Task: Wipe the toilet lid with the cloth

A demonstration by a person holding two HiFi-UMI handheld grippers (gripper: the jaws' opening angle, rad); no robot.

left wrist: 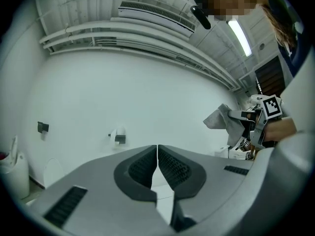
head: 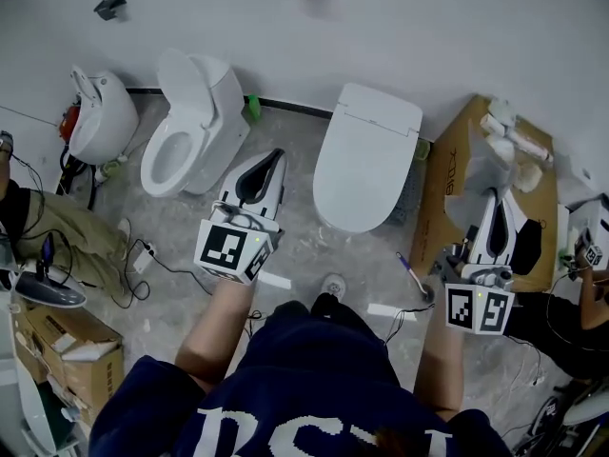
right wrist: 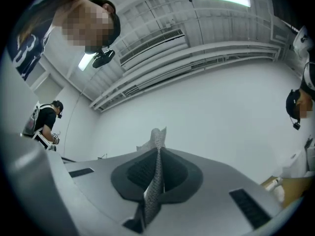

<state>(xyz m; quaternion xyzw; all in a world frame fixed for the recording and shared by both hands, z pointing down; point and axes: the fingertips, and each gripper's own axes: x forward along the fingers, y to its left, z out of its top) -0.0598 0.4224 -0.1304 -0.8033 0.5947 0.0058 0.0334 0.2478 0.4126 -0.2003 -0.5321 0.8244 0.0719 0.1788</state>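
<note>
Our right hand-held gripper is clamped tight on the cloth, at 3 o'clock of the closed toilet lid and apart from it, while our left hand-held gripper, jaws pressed together on nothing, hovers at its 9 o'clock.

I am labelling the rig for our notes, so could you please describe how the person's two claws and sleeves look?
Both the left claw and right claw have pale grey, tapering shells with dark ribbed pads. Each carries a white cube printed with black square markers. The person wears a navy top with white lettering; forearms are bare.
</note>
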